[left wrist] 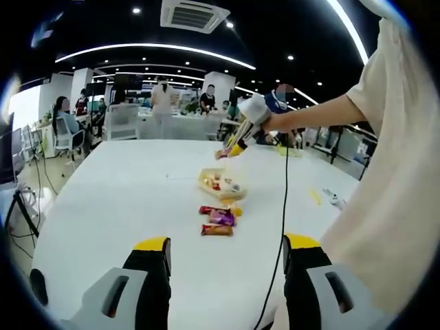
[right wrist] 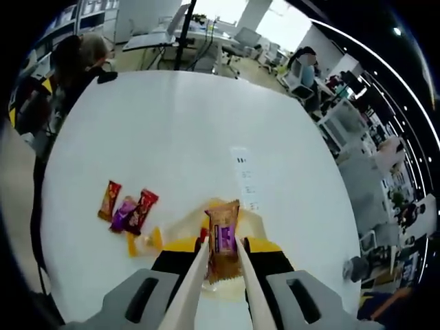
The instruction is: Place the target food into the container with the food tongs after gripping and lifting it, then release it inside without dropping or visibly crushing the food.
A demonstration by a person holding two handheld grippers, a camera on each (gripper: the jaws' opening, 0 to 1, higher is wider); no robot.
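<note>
Above the container [right wrist: 206, 234] near the middle of the white counter [right wrist: 179, 137], a wrapped snack bar [right wrist: 223, 237] hangs pinched in the food tongs [right wrist: 221, 282].
Right hand-held gripper [right wrist: 220, 265] squeezes the tongs' two pale arms together on the brown packet; its long axis runs along the tongs, one end pointing away from the gripper; the container sits under it, holding small wrapped pieces; three loose bars [right wrist: 127, 206] and a yellow packet [right wrist: 144, 240] lie beside the container; left hand-held gripper [left wrist: 227, 268] hovers over the counter's near edge, jaws wide apart, holding nothing.
</note>
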